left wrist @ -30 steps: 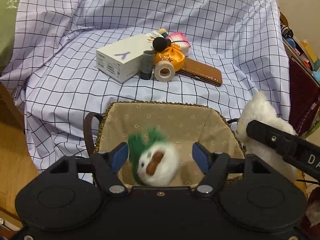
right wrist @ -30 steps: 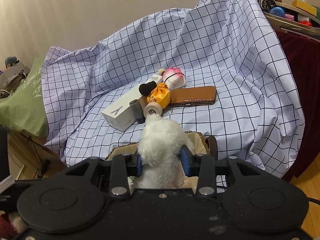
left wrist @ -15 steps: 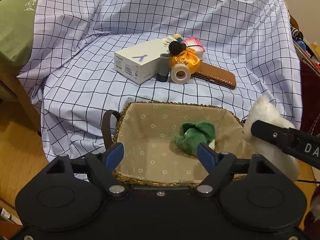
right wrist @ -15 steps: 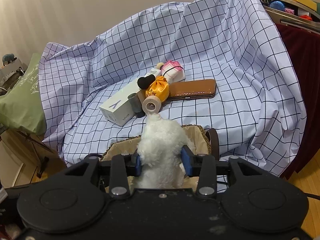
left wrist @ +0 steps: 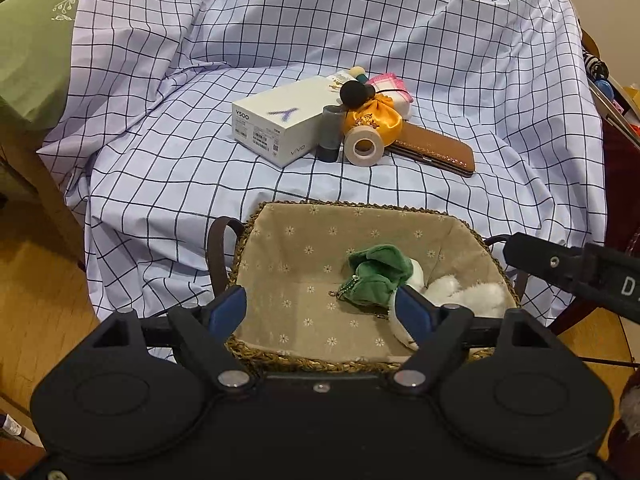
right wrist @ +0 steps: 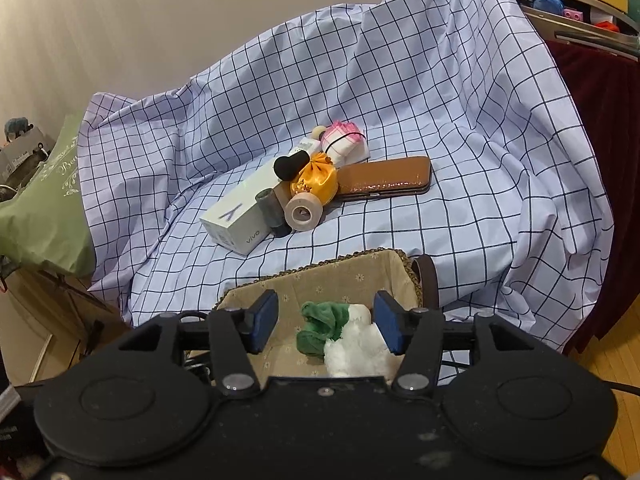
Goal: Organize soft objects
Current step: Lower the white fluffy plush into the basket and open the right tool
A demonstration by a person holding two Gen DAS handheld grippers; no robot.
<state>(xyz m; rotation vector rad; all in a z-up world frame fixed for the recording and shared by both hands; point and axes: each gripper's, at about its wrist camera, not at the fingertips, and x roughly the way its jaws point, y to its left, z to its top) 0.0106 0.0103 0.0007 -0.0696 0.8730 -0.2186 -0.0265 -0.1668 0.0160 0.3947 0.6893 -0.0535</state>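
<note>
A woven basket (left wrist: 352,205) with a beige flowered lining stands at the front of the checked cloth. In it lie a green plush toy (left wrist: 376,276) and, touching it on the right, a fluffy white plush (left wrist: 468,294). My left gripper (left wrist: 318,308) hangs open over the basket's near rim with nothing between its fingers. In the right wrist view, my right gripper (right wrist: 326,316) is over the basket (right wrist: 320,266) and its jaws are opening. The white plush (right wrist: 356,348) lies below them beside the green toy (right wrist: 320,324), and the pads are off it.
Behind the basket on the cloth sit a white phone box (left wrist: 280,120), a grey cylinder (left wrist: 330,132), a tape roll (left wrist: 364,146), an orange pouch (left wrist: 374,120), a brown case (left wrist: 436,152) and a pink item (left wrist: 390,84). A green cushion (left wrist: 32,40) is at left, a cluttered shelf (right wrist: 580,4) at right.
The green toy dropped from my left gripper into the basket. My right gripper's jaws spread and the white plush fell from them into the basket beside it.
</note>
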